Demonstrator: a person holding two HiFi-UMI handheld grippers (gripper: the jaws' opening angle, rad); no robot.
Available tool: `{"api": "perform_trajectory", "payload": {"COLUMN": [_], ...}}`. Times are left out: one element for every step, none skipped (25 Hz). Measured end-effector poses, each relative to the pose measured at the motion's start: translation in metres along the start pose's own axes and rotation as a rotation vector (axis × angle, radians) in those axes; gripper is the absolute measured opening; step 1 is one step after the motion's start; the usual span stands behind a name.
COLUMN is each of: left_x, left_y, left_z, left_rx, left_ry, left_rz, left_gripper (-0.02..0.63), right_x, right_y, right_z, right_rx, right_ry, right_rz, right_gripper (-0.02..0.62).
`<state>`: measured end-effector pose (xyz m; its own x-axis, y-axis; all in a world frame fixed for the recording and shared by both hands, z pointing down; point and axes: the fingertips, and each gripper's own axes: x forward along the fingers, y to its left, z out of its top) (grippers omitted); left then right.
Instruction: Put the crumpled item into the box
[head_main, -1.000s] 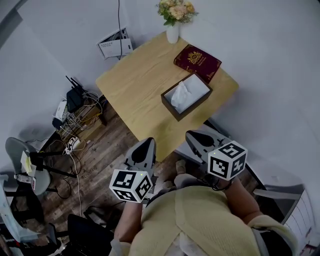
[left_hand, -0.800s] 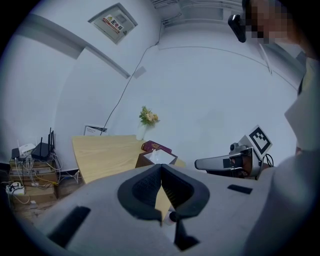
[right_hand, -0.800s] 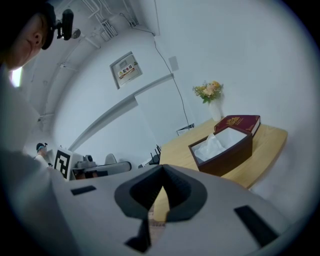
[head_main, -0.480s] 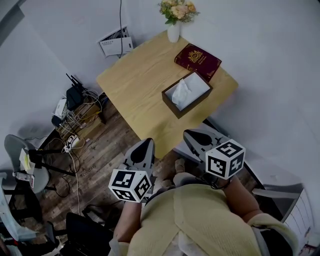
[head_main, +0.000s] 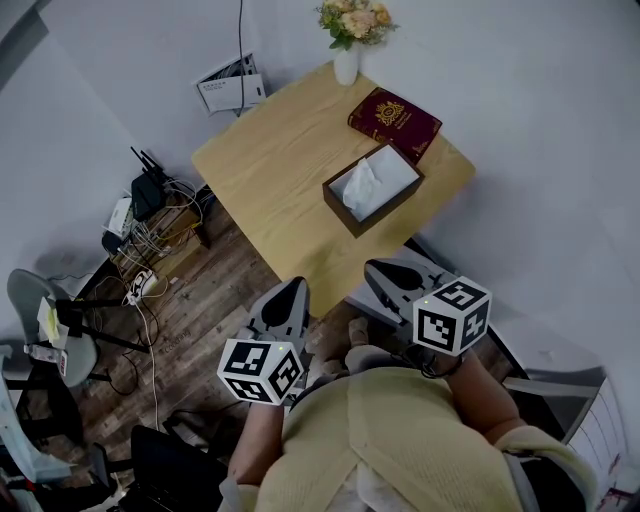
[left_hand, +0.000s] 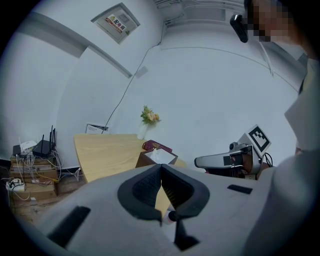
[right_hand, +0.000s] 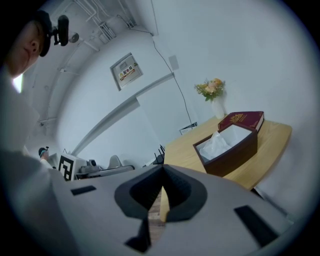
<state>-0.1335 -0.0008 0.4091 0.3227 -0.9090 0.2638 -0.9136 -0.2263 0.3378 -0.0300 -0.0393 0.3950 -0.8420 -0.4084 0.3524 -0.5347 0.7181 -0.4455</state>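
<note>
A dark brown open box (head_main: 349, 205) stands on the wooden table (head_main: 270, 170), and a white crumpled paper (head_main: 363, 184) lies inside it. The box (right_hand: 235, 150) and the paper (right_hand: 216, 142) in it also show in the right gripper view, ahead and to the right. The left gripper view has the box (left_hand: 150, 159) straight ahead. My left gripper (head_main: 296, 285) is shut and empty, held off the table's near corner. My right gripper (head_main: 380, 268) is shut and empty too, off the near right edge, short of the box. Both sets of jaws meet at their tips.
Behind the box lie a red book (head_main: 394, 122) and a vase of flowers (head_main: 346, 45). A router and tangled cables (head_main: 150, 215) sit on the floor to the left, near a chair (head_main: 45, 330). White walls close in the table's far and right sides.
Almost nothing differs: my right gripper has drifted slightly to the left. Both grippers stay shut and the paper stays in the box.
</note>
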Motion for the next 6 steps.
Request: {"api": "perform_trajectory", "payload": {"left_x": [0.0007,0.0011,0.0012,0.0013,0.0014,0.0016], "left_y": [-0.0004,-0.0008,-0.0011,-0.0015,-0.0018,-0.0021], "left_z": [0.0003,0.0008,0.0014,0.0020,0.0024,0.0029], "left_rx": [-0.002,-0.003,-0.003,-0.003,-0.003,-0.003], "left_ry": [-0.002,-0.007,-0.011,-0.014,-0.016,-0.018], "left_rz": [-0.001,-0.003,-0.004,-0.005,-0.005,-0.006], "left_gripper": [0.023,0.022,0.023,0.022,0.023,0.021], "right_x": [0.0002,0.0003,0.0003,0.0003,0.0003,0.0002], "right_y": [-0.0004,-0.0008,-0.0012,-0.0013,-0.0014,-0.0014], "right_z": [0.0006,0.0008,0.0007,0.0006,0.0006,0.0006], "right_rx": [0.001,-0.003,-0.009,-0.014,-0.016,-0.018], "right_ry": [0.000,0.001,0.003,0.005,0.006,0.007], "right_rz": [0.002,0.001,-0.001,-0.002,-0.001,0.000], "right_gripper": [0.028,0.029,0.028,0.028,0.028,0.028]}}
